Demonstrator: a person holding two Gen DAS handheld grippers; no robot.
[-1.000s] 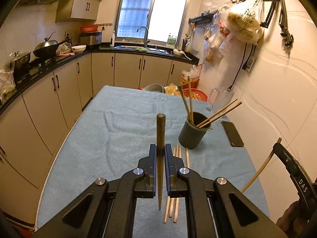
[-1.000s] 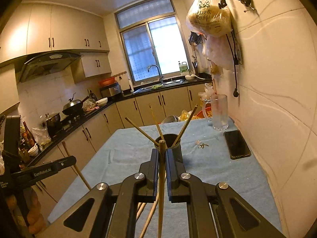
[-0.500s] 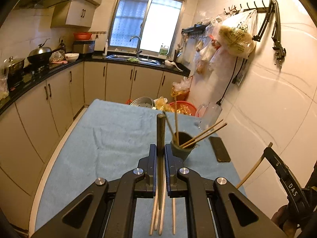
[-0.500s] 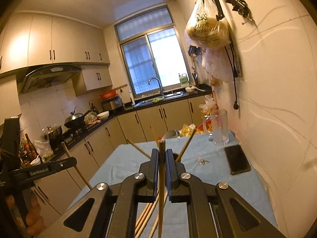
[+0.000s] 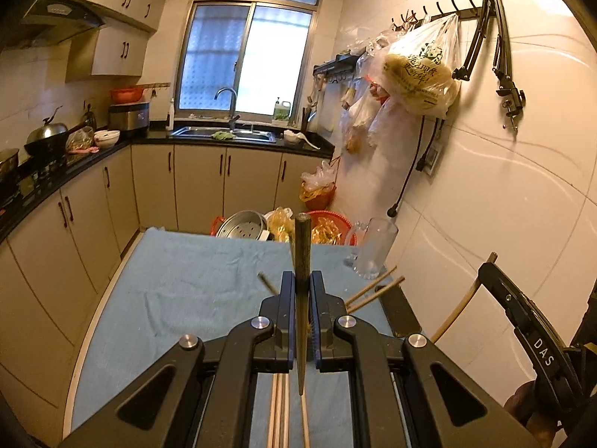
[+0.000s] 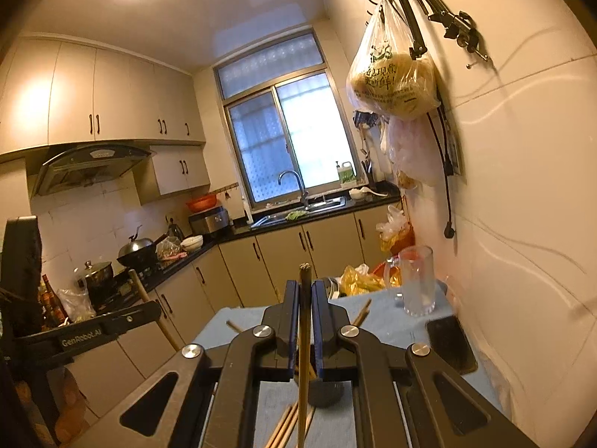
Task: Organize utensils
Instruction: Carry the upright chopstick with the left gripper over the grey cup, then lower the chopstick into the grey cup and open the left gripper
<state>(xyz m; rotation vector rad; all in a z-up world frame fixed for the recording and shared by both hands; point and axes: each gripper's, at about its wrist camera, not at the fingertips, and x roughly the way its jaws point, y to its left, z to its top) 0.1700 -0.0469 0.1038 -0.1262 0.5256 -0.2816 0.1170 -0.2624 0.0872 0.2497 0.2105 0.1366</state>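
Observation:
In the left wrist view my left gripper is shut on a dark chopstick that stands upright between its jaws. Several pale chopsticks lie on the blue cloth below it. Tips of other chopsticks poke out from behind the jaws; their holder is hidden there. In the right wrist view my right gripper is shut on a light wooden chopstick, above the dark holder cup and loose chopsticks. Each gripper shows at the edge of the other's view, holding its stick.
The table carries a blue cloth. A glass mug and a black phone sit by the tiled wall on the right. Baskets, bags and a steamer pot stand beyond the far edge. Cabinets run along the left.
Both grippers have risen with their chopsticks still clamped. The holder cup has dropped in both views and now sits behind or under the jaws.

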